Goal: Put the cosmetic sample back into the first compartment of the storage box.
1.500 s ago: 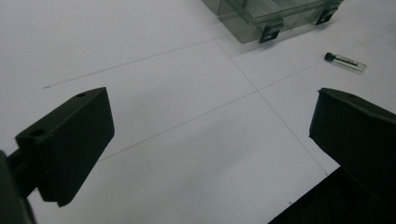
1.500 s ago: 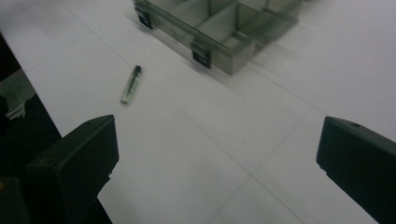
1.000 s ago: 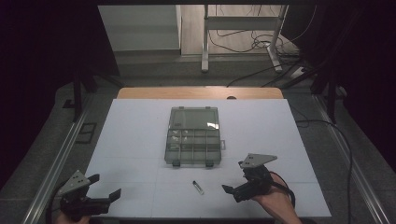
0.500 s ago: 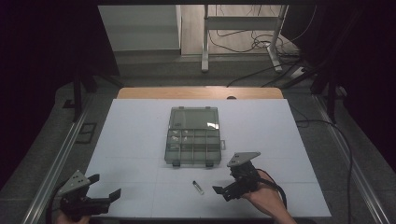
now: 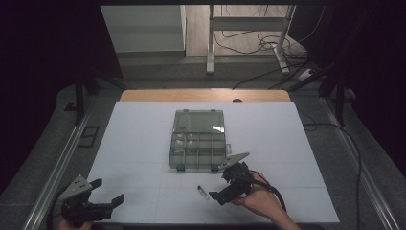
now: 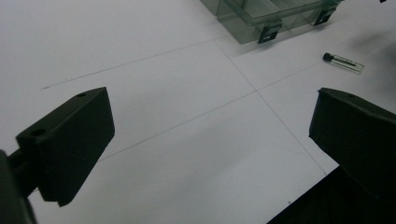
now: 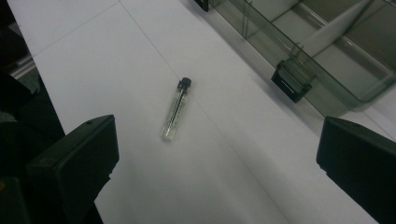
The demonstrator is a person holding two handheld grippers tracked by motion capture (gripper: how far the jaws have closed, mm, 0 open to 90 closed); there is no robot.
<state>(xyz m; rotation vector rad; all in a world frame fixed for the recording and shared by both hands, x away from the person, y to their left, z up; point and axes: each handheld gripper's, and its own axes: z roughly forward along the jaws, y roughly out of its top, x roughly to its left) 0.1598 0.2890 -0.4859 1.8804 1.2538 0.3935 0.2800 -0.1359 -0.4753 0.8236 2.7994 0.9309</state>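
Clear vial (image 7: 175,112) with black cap, smoky-green box (image 5: 197,141), white table (image 5: 139,139)

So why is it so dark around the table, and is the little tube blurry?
High view: light falls on the white table while the room around it is nearly black, and the clear box lid shows glare. Right gripper view: the tube looks fairly sharp, the near black fingers soft. Left gripper view: the tube is small and hazy.

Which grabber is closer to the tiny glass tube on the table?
The right one. The right gripper sits open just beside the small vial, not touching it. The left gripper is far off at the table's near left corner, also open.
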